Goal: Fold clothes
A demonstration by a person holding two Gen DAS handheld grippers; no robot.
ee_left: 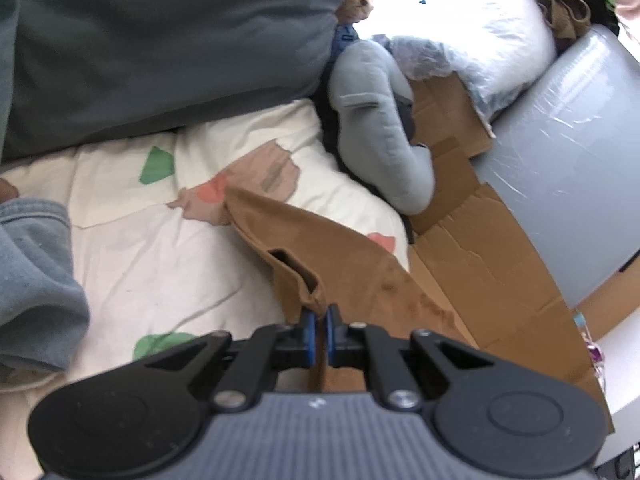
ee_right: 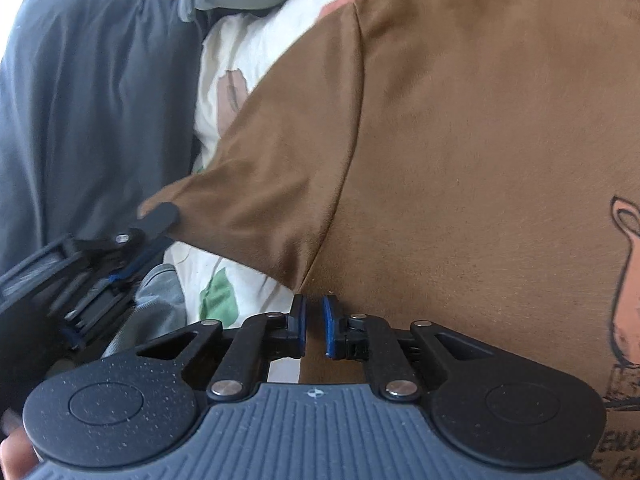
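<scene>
The brown shirt (ee_right: 460, 152) lies spread on the quilt (ee_left: 160, 248) — flat for folding. Left gripper (ee_left: 319, 330) pinches the sleeve (ee_right: 256, 184) end, lifting it; right gripper (ee_right: 314, 326) nips the underarm seam — probably the fold's pivot.

A: How much of the brown T-shirt (ee_right: 460, 168) shows in the right wrist view?

B: Part only. Its printed drawing (ee_right: 624, 280) runs off the right edge, the lettering too cropped to read.

A: And the left wrist view?

B: A grey sleeve (ee_left: 32, 280) is cut by the left edge. The bright patch behind the plastic-wrapped bundle (ee_left: 472, 36) is overexposed, detail lost.
</scene>
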